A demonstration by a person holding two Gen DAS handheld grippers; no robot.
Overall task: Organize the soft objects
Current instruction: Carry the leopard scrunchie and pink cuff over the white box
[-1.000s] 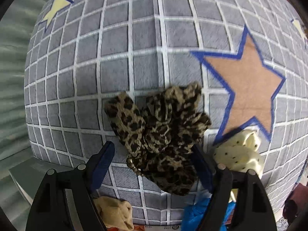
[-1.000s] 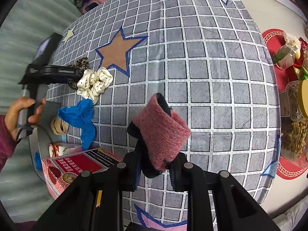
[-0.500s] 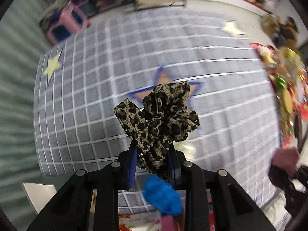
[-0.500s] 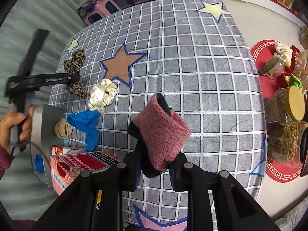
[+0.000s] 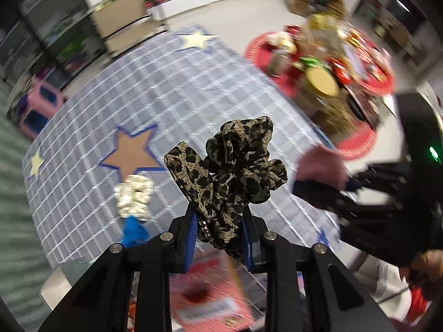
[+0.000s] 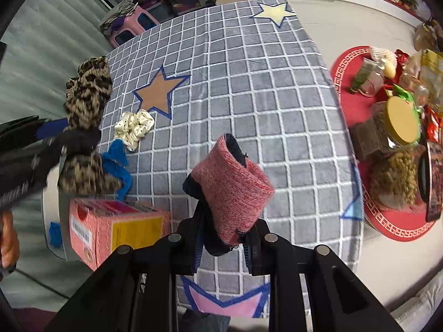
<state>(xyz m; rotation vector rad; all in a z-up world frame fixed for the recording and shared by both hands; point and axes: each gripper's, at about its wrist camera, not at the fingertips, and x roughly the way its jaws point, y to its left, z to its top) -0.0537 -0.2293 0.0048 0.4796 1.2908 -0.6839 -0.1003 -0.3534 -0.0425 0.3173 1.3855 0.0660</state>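
**Leopard scrunchie went up off the cloth**

One second before, the leopard scrunchie lay flat on the grey cloth, and the left gripper stood wide open around it. Then the fingers closed on it and lifted it. Now the scrunchie was pinched tight between the blue pads, up in the air, in the middle of the left view. In the right view it showed at the left edge, hanging above the pink box.

The left view was blurry, so the hand was likely moving fast.

The right gripper had not changed. It was shut on the pink sock the whole time, and the sock stood up in the middle of the right view, off the cloth.

Two soft things were left on the cloth. The white scrunchie sat just below the brown star, left of the middle. The blue cloth thing lay right under it, touching it, near the box.

So both hands now held one soft thing each. The box sat at the lower left of the right view, with its top open, I think. It looked like the place where the soft things should go, and the leopard scrunchie was the closest to it.
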